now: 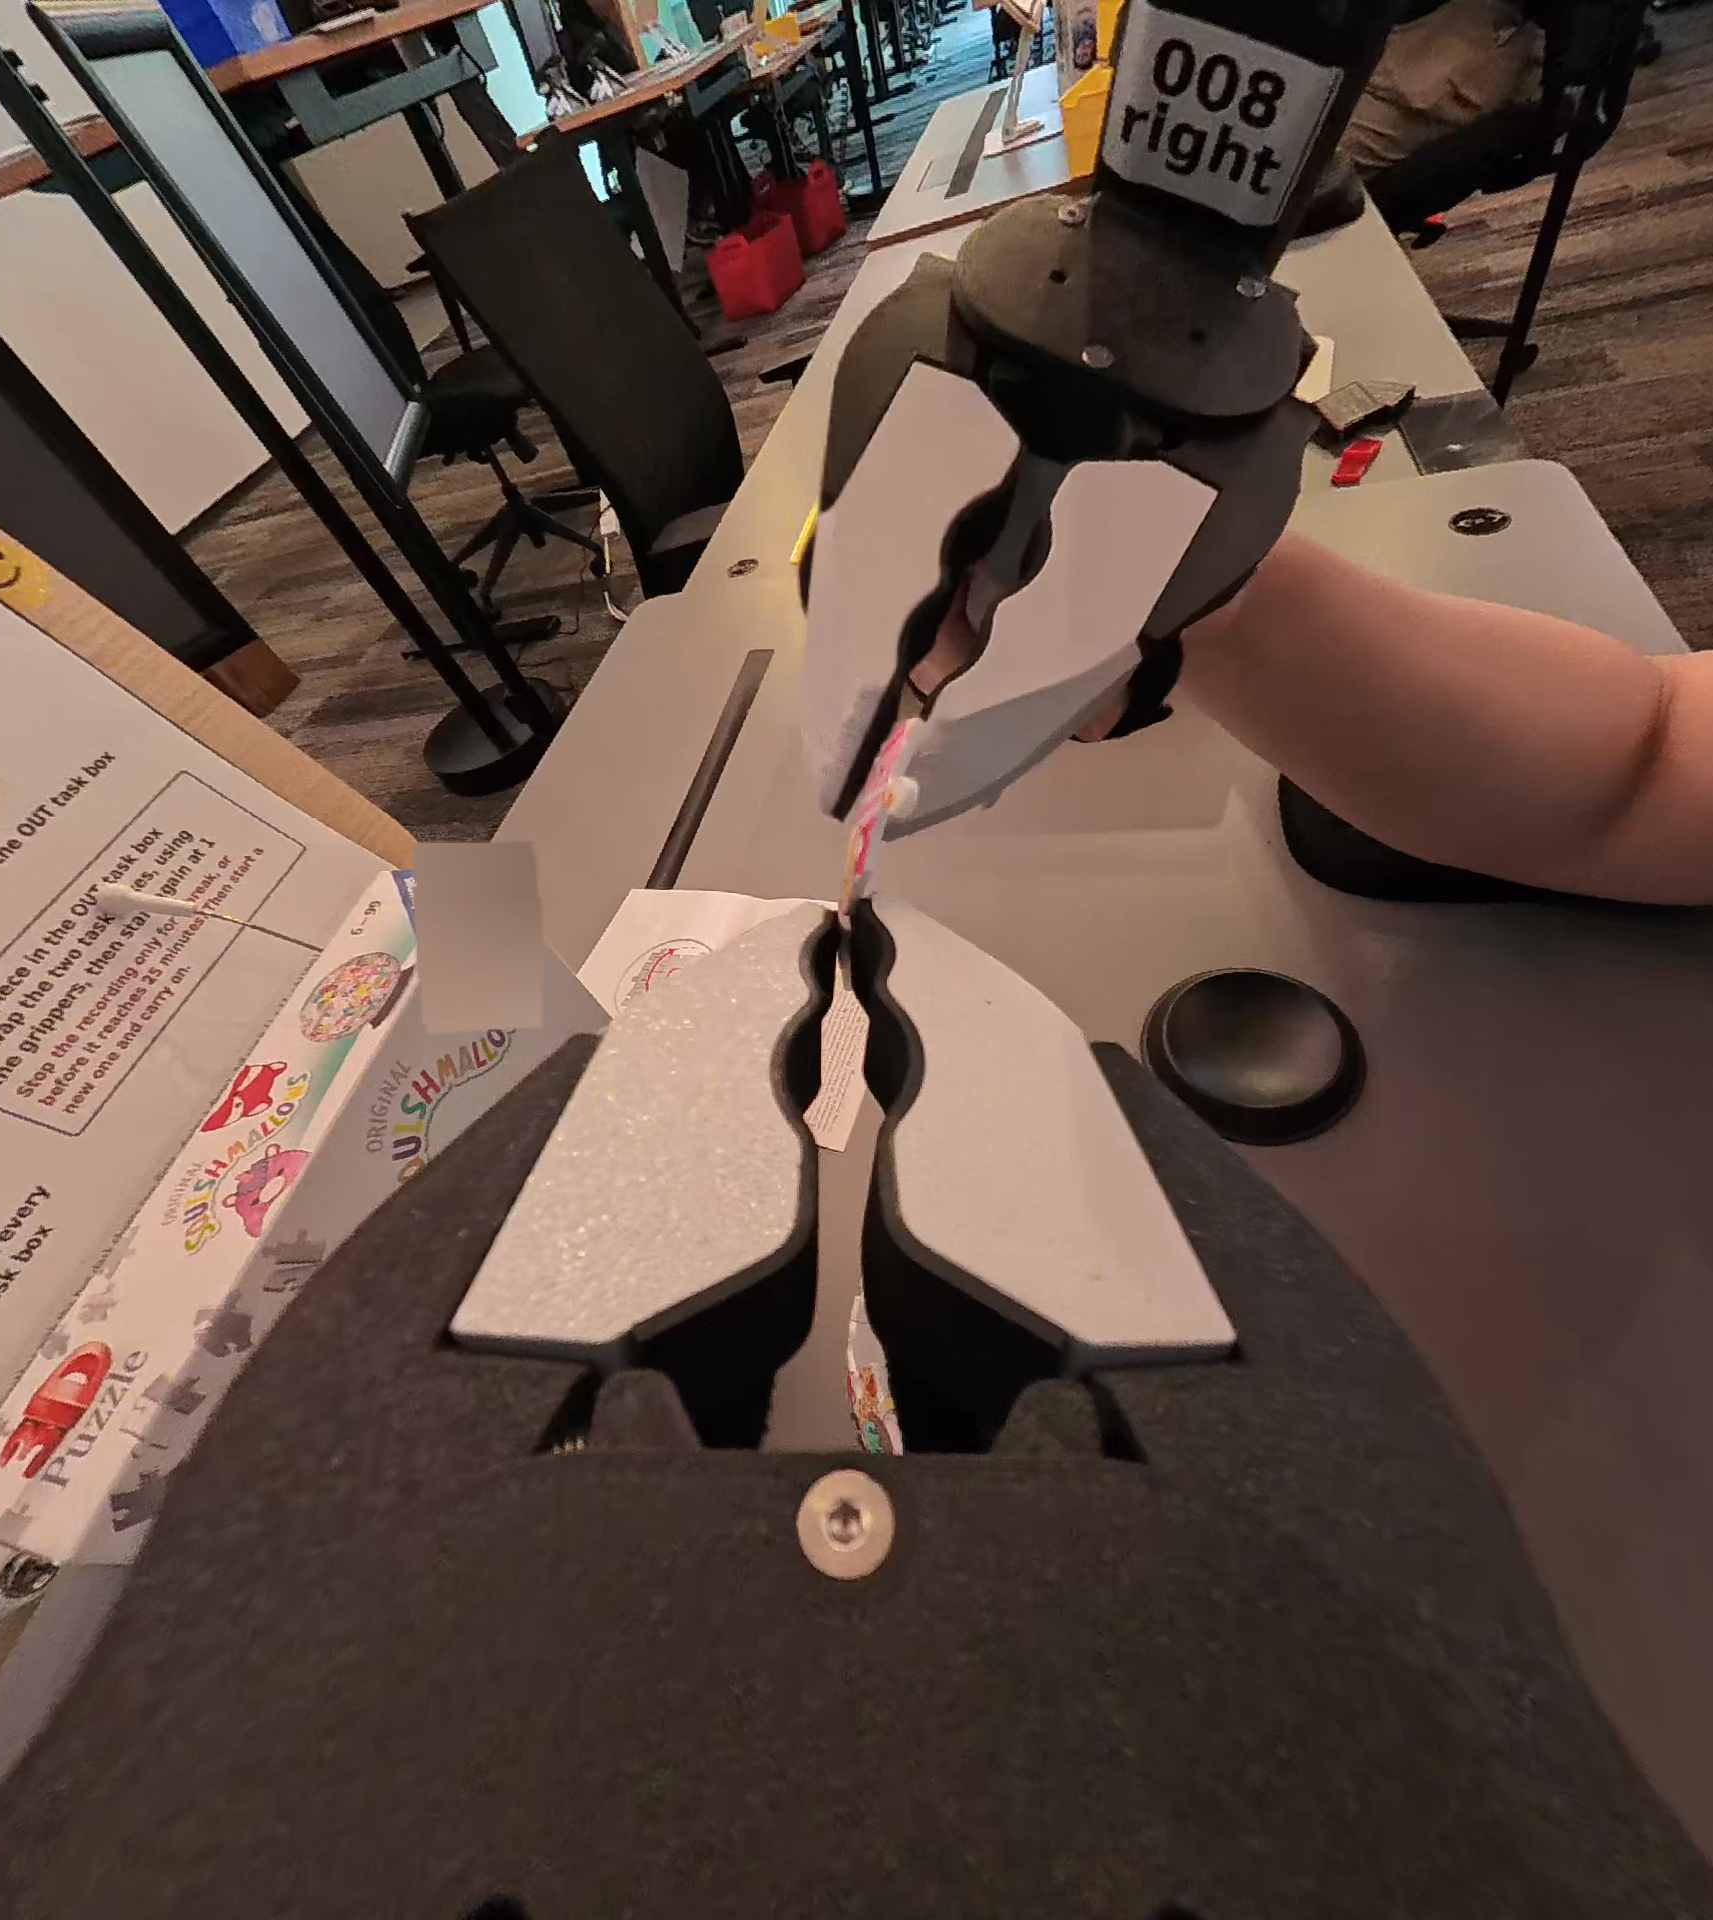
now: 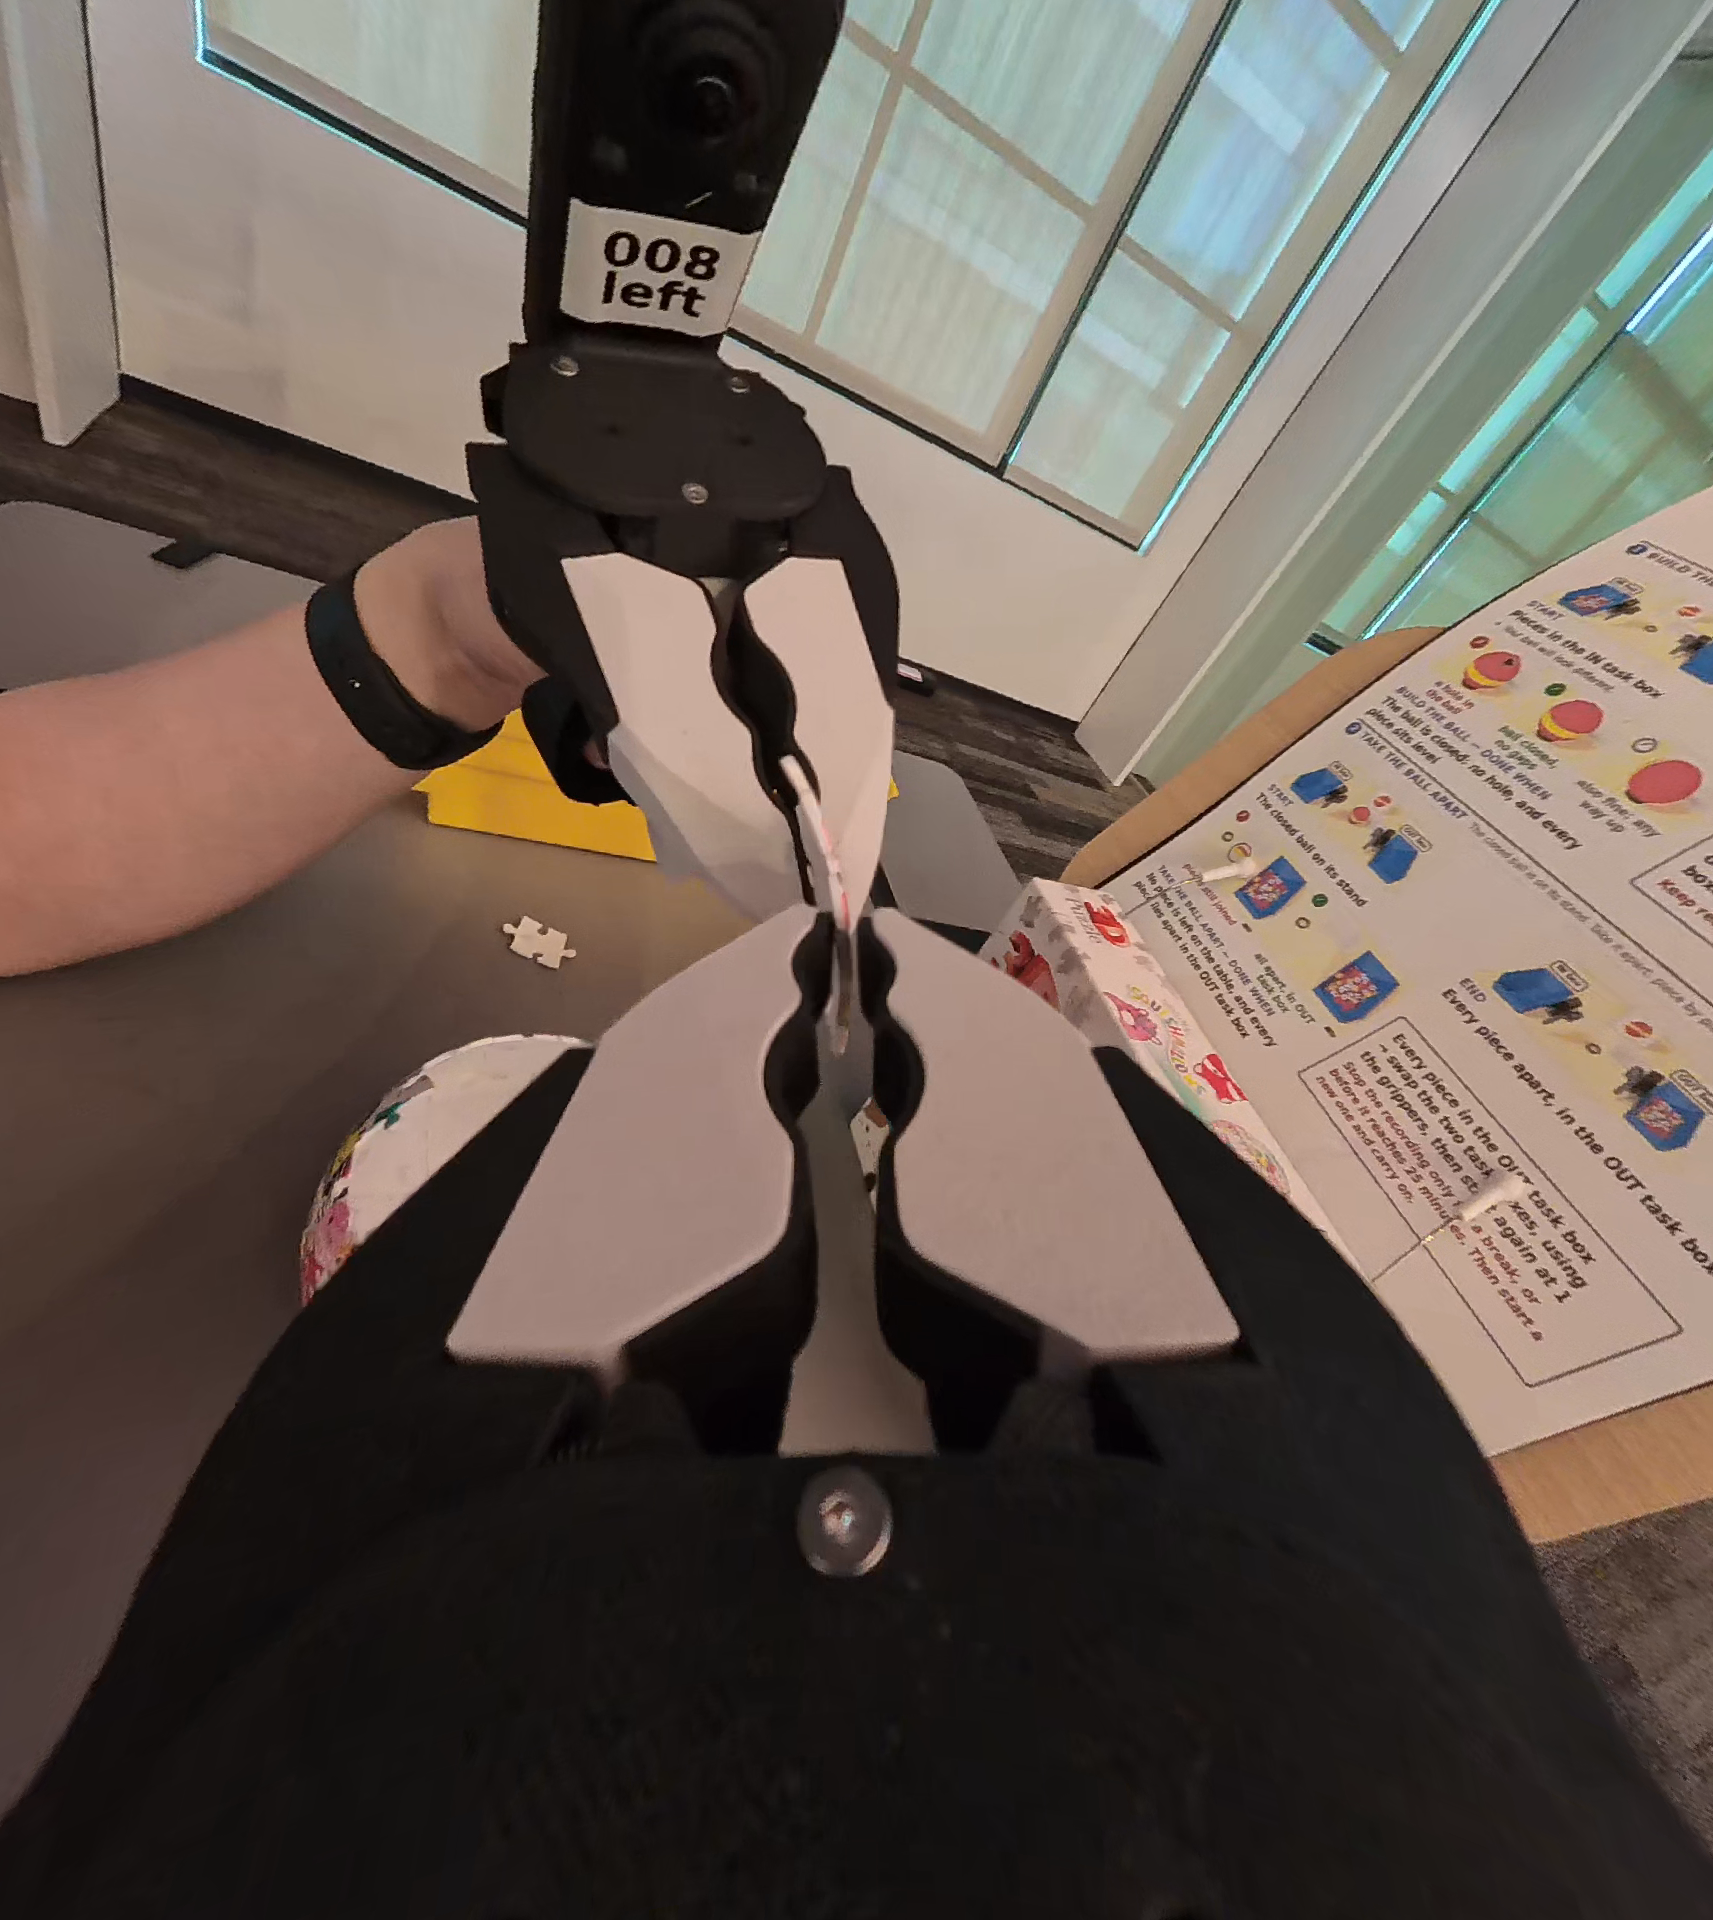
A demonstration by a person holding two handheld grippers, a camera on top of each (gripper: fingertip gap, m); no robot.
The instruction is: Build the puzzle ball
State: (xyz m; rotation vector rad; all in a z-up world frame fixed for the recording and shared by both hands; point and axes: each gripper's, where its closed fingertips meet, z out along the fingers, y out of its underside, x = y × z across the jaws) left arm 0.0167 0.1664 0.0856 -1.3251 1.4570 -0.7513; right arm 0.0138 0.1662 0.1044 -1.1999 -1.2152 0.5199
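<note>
Pink-and-white printed cardboard, a curved puzzle piece (image 1: 867,831), hangs from the right gripper (image 1: 878,821), whose fingers are pinched onto it; its lower edge meets the tips of the left gripper (image 1: 847,925). The left gripper's fingers are nearly closed, apparently on the same piece or an adjoining one. This view alone shows the round black ball stand (image 1: 1252,1049) on the grey worktop (image 1: 1558,1195) and the white illustrated puzzle box (image 1: 239,1174).

Right wrist view: the right gripper (image 2: 844,935) and left gripper (image 2: 821,883) meet tip to tip around the piece (image 2: 826,842). Only here appear the partly built, colourfully printed ball shell (image 2: 364,1153) and one loose white piece (image 2: 540,941). The ball looks well begun, with pieces left to fit.
</note>
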